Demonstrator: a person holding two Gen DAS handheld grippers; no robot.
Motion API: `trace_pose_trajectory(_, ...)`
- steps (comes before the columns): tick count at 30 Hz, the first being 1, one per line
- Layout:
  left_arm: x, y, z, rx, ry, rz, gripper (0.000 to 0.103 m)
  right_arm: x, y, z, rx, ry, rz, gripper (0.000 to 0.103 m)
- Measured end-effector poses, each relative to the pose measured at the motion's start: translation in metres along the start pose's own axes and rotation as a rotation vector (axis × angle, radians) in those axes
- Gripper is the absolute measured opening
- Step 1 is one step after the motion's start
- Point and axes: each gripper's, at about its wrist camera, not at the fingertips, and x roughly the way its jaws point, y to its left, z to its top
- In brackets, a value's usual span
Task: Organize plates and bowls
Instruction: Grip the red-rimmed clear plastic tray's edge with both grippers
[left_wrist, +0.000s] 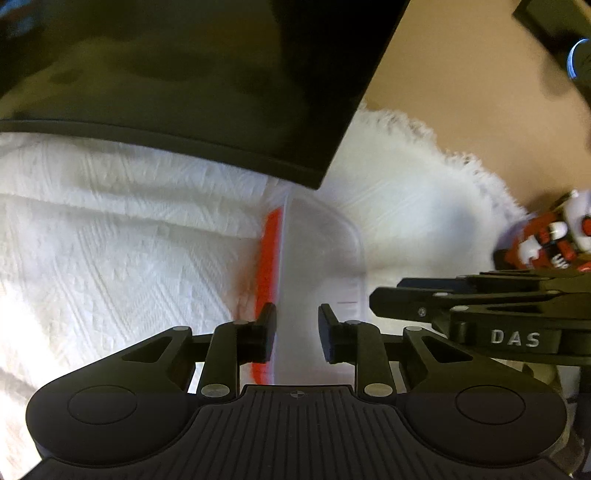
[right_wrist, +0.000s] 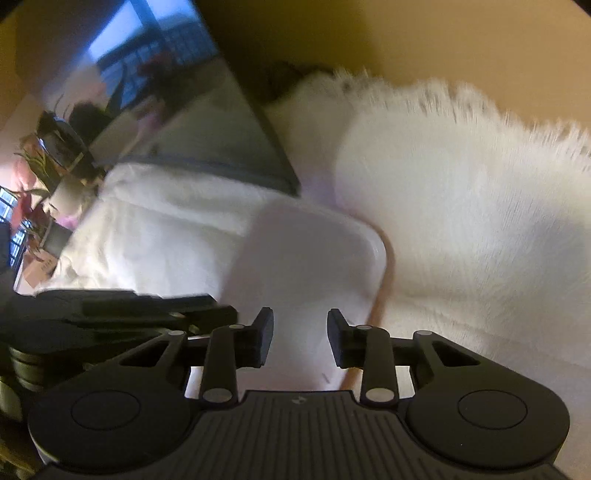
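A pale, rounded-square plate or shallow dish (left_wrist: 317, 258) lies on a white textured cloth (left_wrist: 110, 240), with an orange-red edge (left_wrist: 267, 258) showing along its left side. My left gripper (left_wrist: 297, 328) is open, its fingers standing over the near part of the dish. In the right wrist view the same pale dish (right_wrist: 314, 258) lies just ahead of my right gripper (right_wrist: 301, 339), which is open with the dish between and beyond its fingers. The right gripper's body (left_wrist: 480, 306) shows at the right of the left wrist view. The views are blurred.
A large dark glossy panel (left_wrist: 184, 74) lies over the far part of the cloth and shows in the right wrist view (right_wrist: 177, 122) too. A white fluffy rug (right_wrist: 461, 184) spreads to the right. A red-and-white patterned object (left_wrist: 546, 236) sits at the right edge.
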Motion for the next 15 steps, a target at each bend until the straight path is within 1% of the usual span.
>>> trace_pose_trajectory(2, -0.006, 0.005, -0.002, -0.037, 0.016, -0.081, 0.021, -0.012, 0.011, 0.000, -0.009, -0.025, 0.000, 0.032)
trace_pose_trajectory(3, -0.008, 0.007, -0.003, -0.041, 0.023, -0.082, 0.021, -0.011, 0.019, -0.001, -0.021, -0.029, -0.014, 0.032)
trace_pose_trajectory(4, -0.008, 0.008, -0.006, -0.034, 0.027, -0.054, 0.021, -0.009, 0.025, -0.002, -0.030, -0.029, -0.031, 0.032)
trace_pose_trajectory(6, -0.007, 0.013, -0.012, -0.025, 0.022, 0.029, 0.020, -0.006, 0.025, -0.005, -0.035, -0.021, -0.062, 0.032)
trace_pose_trajectory(8, -0.007, 0.020, -0.017, -0.033, 0.006, 0.070, 0.020, -0.002, 0.014, -0.011, -0.005, 0.007, -0.090, 0.035)
trace_pose_trajectory(9, -0.007, 0.022, -0.018, -0.034, -0.005, 0.085, 0.020, -0.001, 0.006, -0.014, 0.011, 0.021, -0.096, 0.039)
trace_pose_trajectory(10, -0.006, 0.024, -0.020, -0.034, -0.015, 0.100, 0.020, 0.003, 0.000, -0.016, 0.031, 0.037, -0.102, 0.048)
trace_pose_trajectory(11, -0.005, 0.025, -0.021, -0.034, -0.020, 0.108, 0.020, 0.006, -0.006, -0.018, 0.051, 0.049, -0.107, 0.052)
trace_pose_trajectory(15, 0.010, 0.028, -0.013, -0.053, -0.007, 0.100, 0.021, 0.027, -0.027, -0.018, 0.107, 0.092, -0.082, 0.052)
